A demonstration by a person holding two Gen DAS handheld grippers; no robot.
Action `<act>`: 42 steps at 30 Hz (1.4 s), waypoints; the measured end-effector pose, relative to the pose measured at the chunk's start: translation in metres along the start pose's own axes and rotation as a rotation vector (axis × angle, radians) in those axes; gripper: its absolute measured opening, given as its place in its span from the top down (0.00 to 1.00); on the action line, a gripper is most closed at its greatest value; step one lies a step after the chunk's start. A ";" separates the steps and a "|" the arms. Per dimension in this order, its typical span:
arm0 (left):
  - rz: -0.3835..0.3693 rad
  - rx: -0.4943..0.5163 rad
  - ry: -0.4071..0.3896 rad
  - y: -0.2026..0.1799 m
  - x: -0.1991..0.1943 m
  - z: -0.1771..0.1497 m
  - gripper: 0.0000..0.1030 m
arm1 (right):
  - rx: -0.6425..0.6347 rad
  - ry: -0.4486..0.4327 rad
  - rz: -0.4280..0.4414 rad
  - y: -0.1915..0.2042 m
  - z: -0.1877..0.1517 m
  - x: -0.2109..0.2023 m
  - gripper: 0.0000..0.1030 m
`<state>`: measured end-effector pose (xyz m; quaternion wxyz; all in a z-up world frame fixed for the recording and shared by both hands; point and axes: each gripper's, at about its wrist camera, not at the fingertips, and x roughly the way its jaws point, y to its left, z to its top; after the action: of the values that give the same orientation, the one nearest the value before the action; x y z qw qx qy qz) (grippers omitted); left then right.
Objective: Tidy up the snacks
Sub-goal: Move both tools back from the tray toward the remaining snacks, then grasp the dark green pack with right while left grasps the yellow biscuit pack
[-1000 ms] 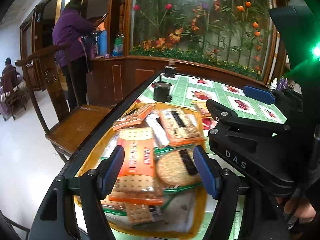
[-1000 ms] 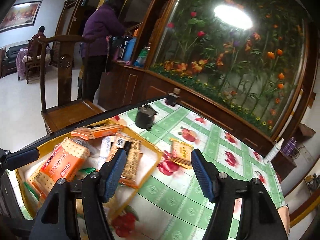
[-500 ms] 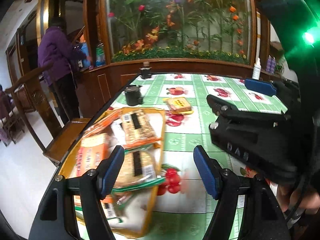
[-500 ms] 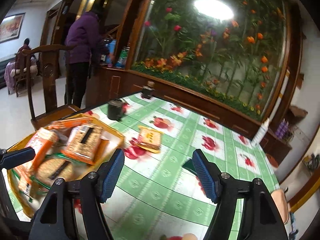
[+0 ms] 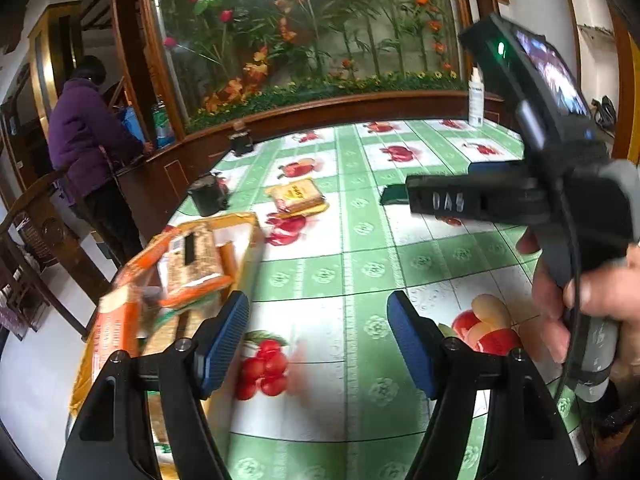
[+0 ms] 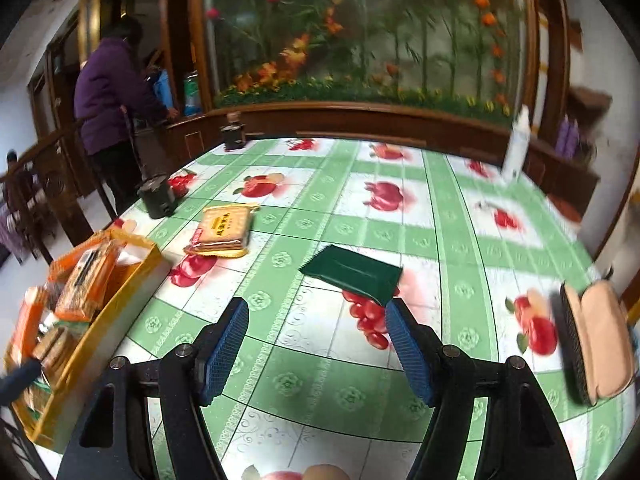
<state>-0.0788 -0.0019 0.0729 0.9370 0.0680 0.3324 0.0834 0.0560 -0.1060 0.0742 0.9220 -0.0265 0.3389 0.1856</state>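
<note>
covering the tabletop (image 6: 360,364) is a green fruit-print cloth; a flower mural (image 6: 360,40) backs the room; left claw (image 5: 318,344) and right claw (image 6: 316,344) gape wide, holding nothing.

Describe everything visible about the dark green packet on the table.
The dark green packet is a flat, glossy rectangular pouch with a serrated sealed edge at its left end. It looks like foil or plastic and shows no legible print. It lies flat on the green fruit-print tablecloth, apart from the yellow cracker pack, just beyond the open right tongs, untouched.
</note>
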 end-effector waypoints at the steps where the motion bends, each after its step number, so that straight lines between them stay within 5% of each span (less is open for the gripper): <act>1: -0.005 0.003 0.008 -0.003 0.004 0.000 0.31 | 0.035 0.005 0.020 -0.007 0.000 -0.001 0.27; 13: -0.191 -0.054 0.199 -0.023 0.078 -0.008 0.31 | 0.306 0.026 0.083 -0.087 0.012 0.014 0.27; 18: -0.202 -0.095 0.184 -0.018 0.091 -0.004 0.31 | 0.380 0.087 0.108 -0.114 0.015 0.045 0.34; 30: -0.220 -0.108 0.197 -0.016 0.097 -0.003 0.30 | 0.174 0.227 0.130 -0.067 0.064 0.134 0.34; 38: -0.223 -0.098 0.197 -0.018 0.096 -0.003 0.30 | -0.011 0.361 0.219 -0.046 0.046 0.140 0.32; 42: -0.223 -0.095 0.199 -0.019 0.096 -0.003 0.30 | -0.161 0.337 0.072 -0.027 0.024 0.125 0.33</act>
<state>-0.0053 -0.0004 0.0082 0.9050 -0.0222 0.4249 0.0009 0.1685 -0.0857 0.0113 0.8399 -0.1187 0.4731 0.2379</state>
